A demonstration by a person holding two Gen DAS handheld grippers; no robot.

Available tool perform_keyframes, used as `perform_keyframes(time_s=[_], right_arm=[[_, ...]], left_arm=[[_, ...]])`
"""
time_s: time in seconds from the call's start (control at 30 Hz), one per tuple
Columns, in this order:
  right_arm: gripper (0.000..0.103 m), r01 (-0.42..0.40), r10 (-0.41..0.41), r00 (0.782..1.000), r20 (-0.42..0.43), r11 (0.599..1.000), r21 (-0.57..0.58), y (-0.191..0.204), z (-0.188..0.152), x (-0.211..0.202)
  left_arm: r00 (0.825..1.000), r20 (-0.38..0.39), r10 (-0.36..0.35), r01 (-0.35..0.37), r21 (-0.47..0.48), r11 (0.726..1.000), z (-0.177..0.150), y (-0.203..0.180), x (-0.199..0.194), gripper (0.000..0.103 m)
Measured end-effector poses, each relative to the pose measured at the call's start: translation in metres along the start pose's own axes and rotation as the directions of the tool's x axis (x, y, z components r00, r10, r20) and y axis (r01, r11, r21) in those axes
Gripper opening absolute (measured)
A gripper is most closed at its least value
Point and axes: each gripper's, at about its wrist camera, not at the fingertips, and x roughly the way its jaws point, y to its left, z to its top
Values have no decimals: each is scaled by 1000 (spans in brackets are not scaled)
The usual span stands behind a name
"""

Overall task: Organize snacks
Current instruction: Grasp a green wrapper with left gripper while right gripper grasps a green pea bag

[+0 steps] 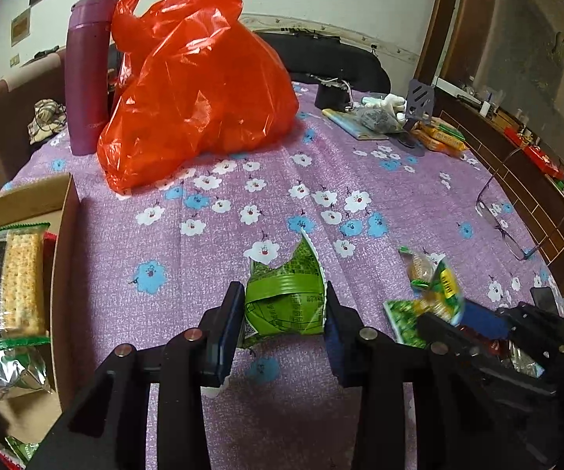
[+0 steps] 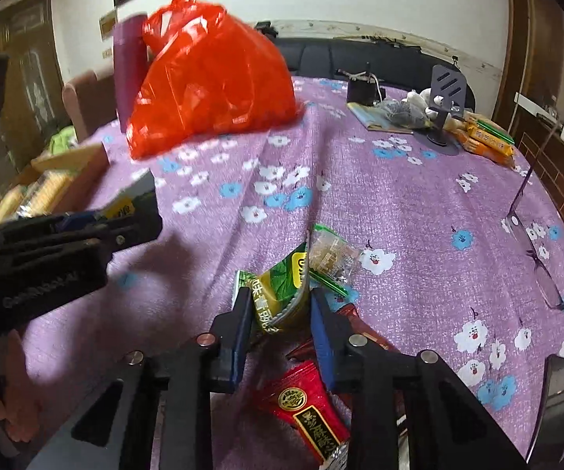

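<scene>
My left gripper (image 1: 283, 293) is shut on a crumpled green snack packet (image 1: 285, 313), which it holds just above the purple flowered tablecloth (image 1: 360, 180). To its right, my right gripper (image 2: 281, 301) is shut on a yellow-green snack packet (image 2: 274, 290) that bends between the blue pads; the same packet (image 1: 444, 286) shows in the left wrist view. A clear-wrapped biscuit (image 2: 332, 258) lies just beyond it. A red packet (image 2: 309, 411) lies under the right gripper. A cardboard box (image 1: 62, 254) at the left holds cracker packs (image 1: 19, 274).
A red plastic bag (image 1: 199, 86) and a purple flask (image 1: 87, 74) stand at the far left of the table. Glasses (image 2: 540, 250) lie at the right edge, a dark phone (image 2: 560, 391) at the near right. A phone stand (image 2: 444, 109) and orange packets (image 2: 485, 137) sit at the back right.
</scene>
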Motion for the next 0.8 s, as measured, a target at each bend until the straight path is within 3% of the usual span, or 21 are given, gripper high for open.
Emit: perform_keyframes(time_s=[0.17,0.3,0.47,0.8], right_arm=[[31,-76,66,994,87,991,110,-14,5,-19],[31,-90,76,993,92,983,159,-19,5,-19],[31,-88,58,985,163,980,180,-21,6,-34],[31,-104,74,986,152,974,200,-24,5,-30]], left_arm=[[1000,25,12,-13,31,999,-1,-7,-4,37],[999,37,18,-20,56,998,-3,-13,-5,37],[997,72,37,-43,86,995,-4,-19,-9,37],[990,117,78,-94,136,986,-6,-30,-13,37]])
